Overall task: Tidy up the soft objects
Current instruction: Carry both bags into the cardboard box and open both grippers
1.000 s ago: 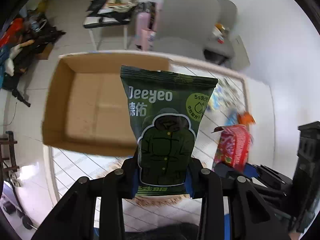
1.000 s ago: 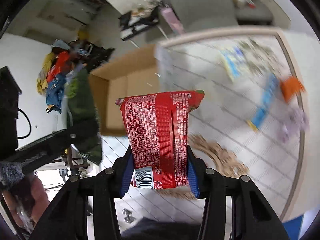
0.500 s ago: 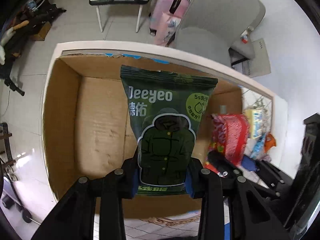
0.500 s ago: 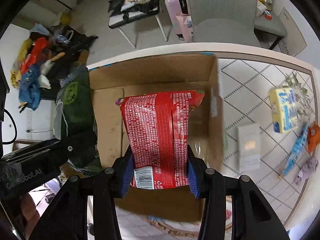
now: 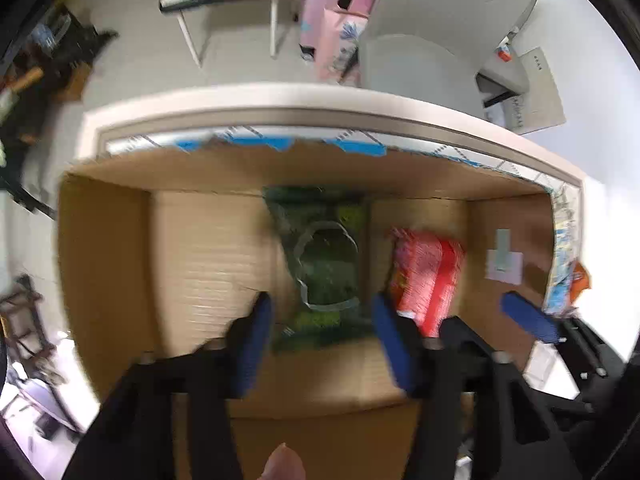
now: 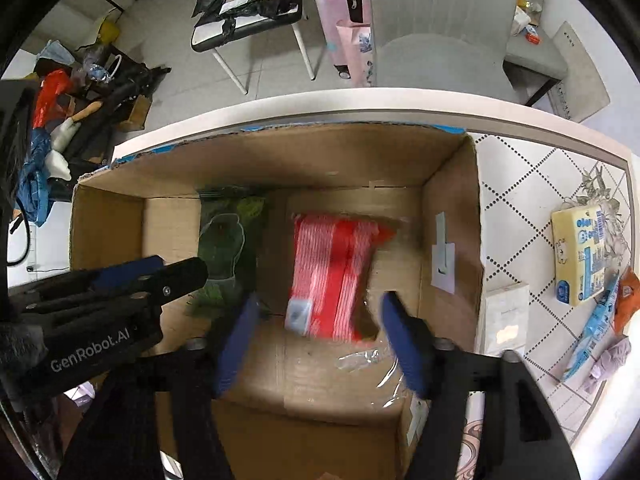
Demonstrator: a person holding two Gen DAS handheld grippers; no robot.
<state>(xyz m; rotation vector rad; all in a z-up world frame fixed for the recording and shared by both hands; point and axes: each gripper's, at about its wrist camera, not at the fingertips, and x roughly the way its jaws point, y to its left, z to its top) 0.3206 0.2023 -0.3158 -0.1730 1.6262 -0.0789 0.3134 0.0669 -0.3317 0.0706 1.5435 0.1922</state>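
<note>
An open cardboard box (image 5: pixel 104 264) (image 6: pixel 448 216) stands at the table's far edge. A dark green pack (image 5: pixel 324 256) (image 6: pixel 228 240) lies blurred in the box, below my left gripper (image 5: pixel 320 340), which is open and empty. A red pack (image 6: pixel 336 264) (image 5: pixel 424 272) lies blurred to its right in the box, below my right gripper (image 6: pixel 320 336), also open and empty. Both grippers hover over the box, side by side; the left one shows in the right wrist view (image 6: pixel 152 276).
On the patterned tablecloth right of the box lie a white pack (image 6: pixel 504 316), a yellow-blue pack (image 6: pixel 580 256), a blue wrapper (image 6: pixel 592 328), an orange item (image 6: pixel 626 300) and a lilac cloth (image 6: pixel 608 360). A grey chair (image 6: pixel 440 28) and pink suitcase (image 6: pixel 336 12) stand beyond the table.
Both grippers have opened and let go. The green pack and the red pack have dropped from the jaws into the box.
</note>
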